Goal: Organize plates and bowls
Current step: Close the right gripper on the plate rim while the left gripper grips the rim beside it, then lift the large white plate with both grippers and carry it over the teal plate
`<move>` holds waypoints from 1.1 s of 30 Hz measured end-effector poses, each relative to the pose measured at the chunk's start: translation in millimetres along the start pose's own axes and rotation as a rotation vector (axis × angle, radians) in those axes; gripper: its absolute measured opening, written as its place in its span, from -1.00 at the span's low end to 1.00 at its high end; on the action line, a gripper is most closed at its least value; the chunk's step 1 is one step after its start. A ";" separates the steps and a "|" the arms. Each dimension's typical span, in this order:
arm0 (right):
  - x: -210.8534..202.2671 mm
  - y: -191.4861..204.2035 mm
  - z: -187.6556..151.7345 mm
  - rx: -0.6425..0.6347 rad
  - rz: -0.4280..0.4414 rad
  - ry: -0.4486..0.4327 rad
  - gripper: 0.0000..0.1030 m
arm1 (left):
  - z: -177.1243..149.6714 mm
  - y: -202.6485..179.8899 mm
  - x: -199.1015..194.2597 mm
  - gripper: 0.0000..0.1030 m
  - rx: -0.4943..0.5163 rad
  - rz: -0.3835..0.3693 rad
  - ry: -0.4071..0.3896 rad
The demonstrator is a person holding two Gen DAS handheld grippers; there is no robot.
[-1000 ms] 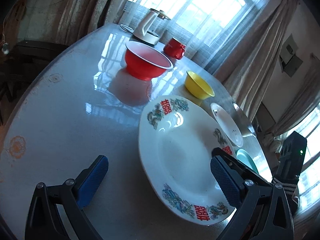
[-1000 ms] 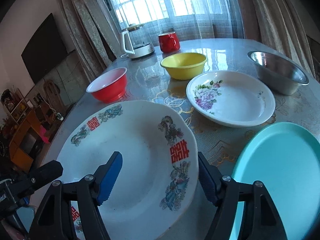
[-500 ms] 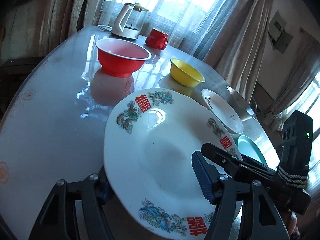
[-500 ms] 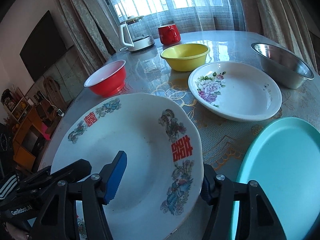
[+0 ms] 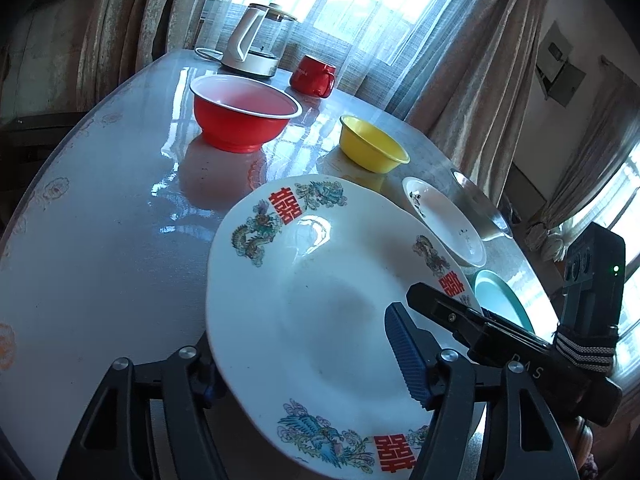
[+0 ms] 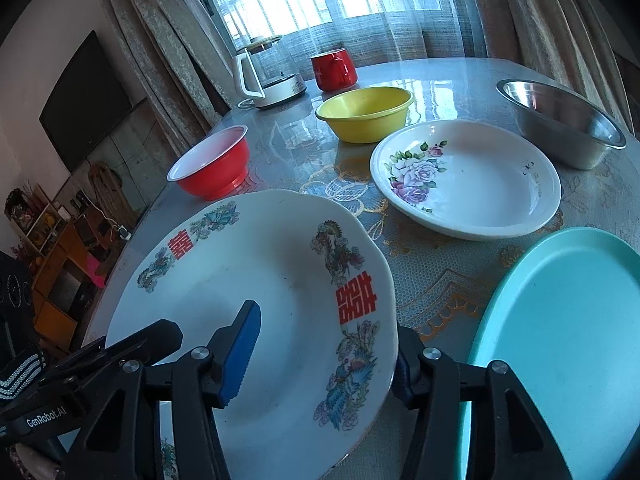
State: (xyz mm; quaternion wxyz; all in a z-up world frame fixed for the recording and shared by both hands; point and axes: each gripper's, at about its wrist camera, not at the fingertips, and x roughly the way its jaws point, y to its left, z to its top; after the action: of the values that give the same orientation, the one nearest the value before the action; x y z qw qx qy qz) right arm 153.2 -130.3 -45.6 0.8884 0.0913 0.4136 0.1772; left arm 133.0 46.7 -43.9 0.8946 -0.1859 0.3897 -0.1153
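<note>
Left gripper now straddles dragon plate rim, pads closed in vs 1 s ago; right gripper likewise clamped on opp. rim. Plate at frame centre-bottom, tilted, prob. lifting off table. Next, likely stack w/ floral plate, right-centre of right view.

Left wrist view: close above the dragon plate from its left rim, facing the window. Right wrist view: close at the same plate's right rim, facing the window. Shared: plate, red bowl, yellow bowl.
</note>
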 end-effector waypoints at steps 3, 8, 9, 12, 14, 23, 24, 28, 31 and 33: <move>0.4 0.0 0.4 0.002 0.002 0.000 0.14 | -0.5 -2.3 0.3 0.29 0.014 0.022 0.002; 1.1 -0.4 0.9 0.002 0.002 0.000 0.14 | -0.7 6.5 -2.2 -0.13 -0.031 0.042 -0.011; 1.2 -0.5 0.9 0.000 0.000 0.000 0.14 | -0.9 9.2 -2.6 -0.21 -0.044 0.039 -0.013; 0.4 -2.0 0.6 -0.001 0.001 0.000 0.14 | -1.0 13.6 -3.1 -0.33 -0.069 0.032 -0.016; -0.7 -5.0 -0.3 0.010 0.026 -0.002 0.09 | -1.2 15.3 -3.6 -0.35 -0.081 0.018 -0.018; -7.2 3.9 -0.7 -0.035 0.046 -0.036 0.07 | -1.6 21.5 -4.3 -0.27 -0.127 -0.064 -0.021; -9.4 7.4 -1.2 -0.053 0.038 -0.046 0.06 | -1.7 20.6 -4.1 -0.27 -0.126 -0.062 -0.020; -15.6 18.0 -2.7 -0.107 0.013 -0.082 -0.26 | -2.1 21.6 -6.0 -0.27 -0.120 -0.058 -0.021; -13.2 22.7 -3.7 -0.125 0.006 -0.064 -0.27 | -2.7 22.9 -6.7 -0.27 -0.121 -0.064 -0.020; -11.9 21.1 -3.6 -0.113 0.011 -0.052 -0.28 | -2.5 22.8 -6.6 -0.27 -0.116 -0.064 -0.019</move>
State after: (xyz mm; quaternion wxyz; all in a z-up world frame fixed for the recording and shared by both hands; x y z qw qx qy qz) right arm 138.3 -115.5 -33.1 0.9016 0.0479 0.3791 0.2028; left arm 128.1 69.0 -50.8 0.8818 -0.2509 0.3813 -0.1192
